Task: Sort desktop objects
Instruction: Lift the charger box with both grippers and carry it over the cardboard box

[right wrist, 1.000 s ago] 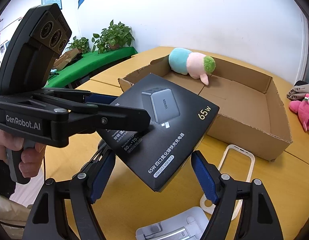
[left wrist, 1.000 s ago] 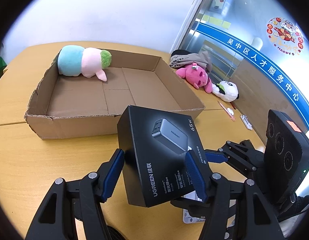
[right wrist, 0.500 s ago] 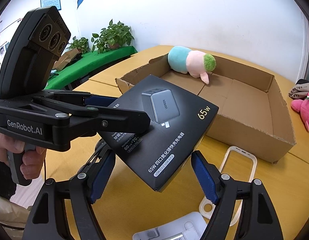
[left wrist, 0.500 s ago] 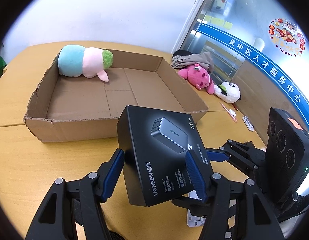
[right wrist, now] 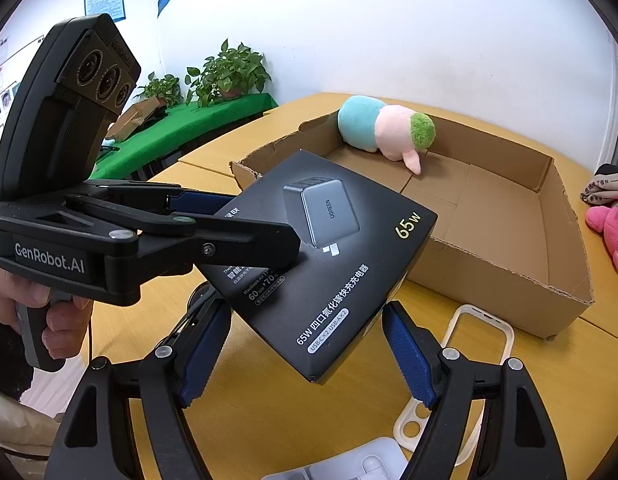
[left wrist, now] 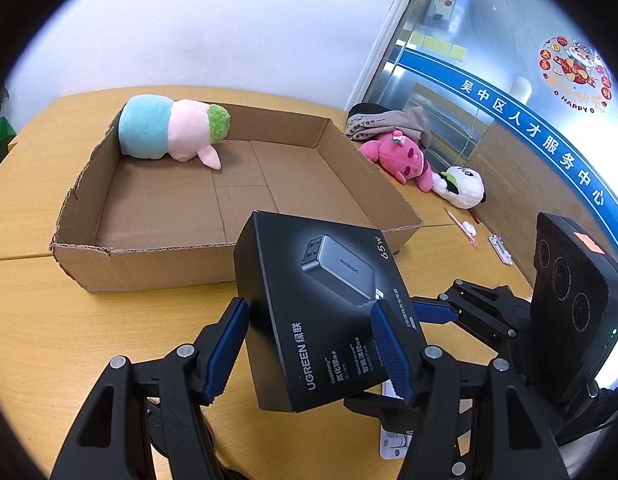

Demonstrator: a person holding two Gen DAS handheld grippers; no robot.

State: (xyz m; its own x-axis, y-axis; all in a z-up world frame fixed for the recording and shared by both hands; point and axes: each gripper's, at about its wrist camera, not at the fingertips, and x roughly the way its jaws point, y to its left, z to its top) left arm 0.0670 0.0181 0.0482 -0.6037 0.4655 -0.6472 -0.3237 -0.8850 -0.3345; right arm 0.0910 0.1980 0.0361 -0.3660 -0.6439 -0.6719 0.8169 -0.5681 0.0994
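Observation:
A black UGREEN charger box (left wrist: 325,308) is held tilted above the wooden table, just in front of an open cardboard tray (left wrist: 149,264). My left gripper (left wrist: 313,348) is shut on the charger box (right wrist: 329,256); its arm shows in the right wrist view. My right gripper (right wrist: 309,356) stands open around the box's near corner without pressing it. A blue, pink and green plush (left wrist: 169,128) lies in the tray's far left corner and also shows in the right wrist view (right wrist: 385,128).
A pink plush (left wrist: 401,156), a white panda plush (left wrist: 461,184) and a grey cloth (left wrist: 385,120) lie right of the tray. A clear phone case (right wrist: 481,340) and a white device (right wrist: 349,464) lie on the table below the box. Green table with plants (right wrist: 225,76) at left.
The box and both grippers have shifted slightly toward the cardboard tray. The grip is unchanged.

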